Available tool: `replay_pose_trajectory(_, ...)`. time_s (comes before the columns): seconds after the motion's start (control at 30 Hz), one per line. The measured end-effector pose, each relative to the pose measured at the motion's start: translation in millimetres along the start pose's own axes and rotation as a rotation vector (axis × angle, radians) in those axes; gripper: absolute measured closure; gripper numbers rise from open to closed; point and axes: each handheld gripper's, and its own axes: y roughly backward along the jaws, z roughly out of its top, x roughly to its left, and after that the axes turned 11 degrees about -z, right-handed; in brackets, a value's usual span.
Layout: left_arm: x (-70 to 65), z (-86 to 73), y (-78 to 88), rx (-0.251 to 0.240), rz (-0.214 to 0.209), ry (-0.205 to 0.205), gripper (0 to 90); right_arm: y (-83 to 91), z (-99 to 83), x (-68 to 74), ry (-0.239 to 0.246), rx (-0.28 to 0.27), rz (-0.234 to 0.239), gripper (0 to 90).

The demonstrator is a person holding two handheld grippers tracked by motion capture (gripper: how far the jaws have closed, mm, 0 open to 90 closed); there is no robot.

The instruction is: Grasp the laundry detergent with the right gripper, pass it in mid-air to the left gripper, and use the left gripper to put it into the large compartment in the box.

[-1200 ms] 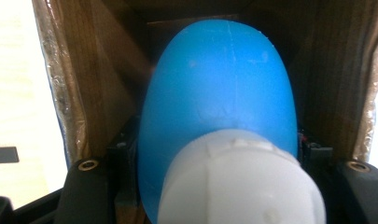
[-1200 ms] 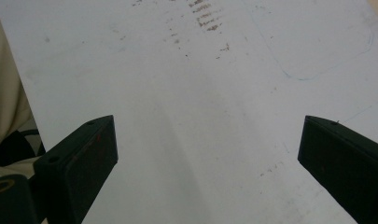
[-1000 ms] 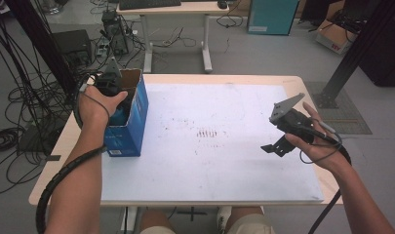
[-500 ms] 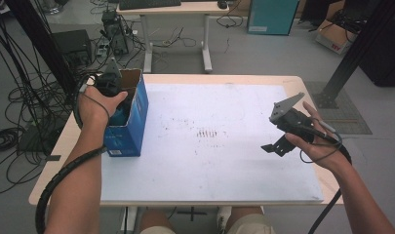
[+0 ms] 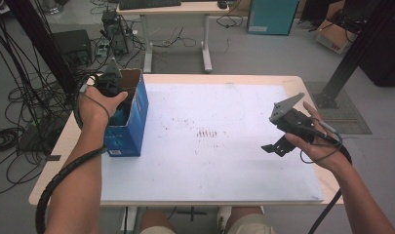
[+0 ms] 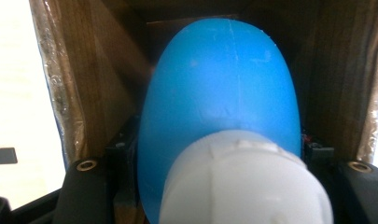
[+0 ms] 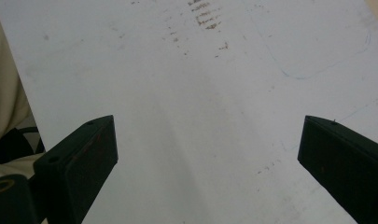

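A blue bottle [image 6: 224,93] with a white cap [image 6: 245,182] sits between the jaws of my left gripper [image 6: 219,158], which press on its sides. That gripper [image 5: 110,83] is dipped into the open top of a blue cardboard box [image 5: 134,122] at the table's left, with the box's brown inner walls [image 6: 107,84] around the bottle. My right gripper [image 5: 278,144] hovers over the right part of the table. Its jaws stand wide apart, and the right gripper view has just the white sheet between them [image 7: 207,144].
The table is covered by a white sheet [image 5: 209,165] with faint brown smudges [image 5: 207,132] near its middle. Cables and equipment lie on the floor at the left [image 5: 19,122]. Another desk [image 5: 175,7] stands beyond the table.
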Motion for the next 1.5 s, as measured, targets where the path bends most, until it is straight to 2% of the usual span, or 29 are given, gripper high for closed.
replay_pose_trajectory(0.13, -0.4, 0.5, -0.3, 0.003, -0.001, 0.001, 35.1, -0.4, -1.5, 0.6, -0.007, -0.009, -0.003, 4.7)
replay_pose_trajectory(0.2, -0.2, 0.6, -0.6, 0.003, -0.001, 0.001, 34.9, -0.2, -2.0, -0.6, 0.007, -0.001, -0.001, 4.7)
replay_pose_trajectory(0.23, -0.2, 0.7, -0.9, 0.002, 0.000, 0.001, 34.7, -0.6, -2.8, 0.5, -0.008, -0.009, -0.002, 4.7)
replay_pose_trajectory(0.3, 0.0, 0.7, -1.7, 0.003, 0.000, 0.002, 34.4, -0.9, -3.1, -0.3, 0.004, -0.013, -0.003, 4.7)
replay_pose_trajectory(0.4, -0.1, 0.7, -1.7, 0.001, 0.000, 0.002, 34.2, 0.5, -3.7, -0.1, -0.003, 0.002, -0.002, 4.7)
replay_pose_trajectory(0.5, -0.4, 0.6, -0.6, 0.000, 0.002, 0.001, 34.0, 0.1, -4.2, -0.7, 0.002, -0.014, -0.006, 4.7)
replay_pose_trajectory(0.6, -1.2, 0.7, 0.4, -0.001, 0.005, -0.001, 34.0, 0.9, -4.4, 0.4, -0.009, -0.011, -0.005, 4.7)
replay_pose_trajectory(0.73, -1.8, 0.8, 2.7, -0.003, 0.005, 0.001, 30.1, 0.6, -4.5, 1.1, -0.010, -0.012, -0.004, 4.7)
replay_pose_trajectory(0.93, -5.8, 1.1, 12.1, -0.014, 0.021, -0.009, 28.3, 1.0, -4.4, 0.4, -0.013, -0.009, -0.005, 4.7)
replay_pose_trajectory(1.03, -10.3, 0.5, 16.3, -0.015, 0.054, -0.024, 26.3, 0.3, -3.3, -0.9, 0.003, -0.012, -0.007, 4.7)
replay_pose_trajectory(1.1, -11.2, -0.4, 20.7, -0.020, 0.045, -0.024, 23.1, 0.7, -1.7, -0.2, -0.005, -0.004, -0.007, 4.7)
replay_pose_trajectory(1.13, -11.5, -0.7, 22.7, -0.021, 0.045, -0.027, 23.0, 0.7, -0.7, -1.7, 0.017, -0.004, -0.007, 4.7)
replay_pose_trajectory(1.23, -13.6, -2.5, 30.2, -0.032, 0.056, -0.034, 22.4, 1.3, 1.5, -2.0, 0.023, 0.002, -0.008, 4.7)
replay_pose_trajectory(1.5, -22.2, -9.1, 53.2, -0.061, 0.061, -0.055, 18.8, -3.1, 5.6, -2.6, 0.012, -0.003, -0.008, 4.7)
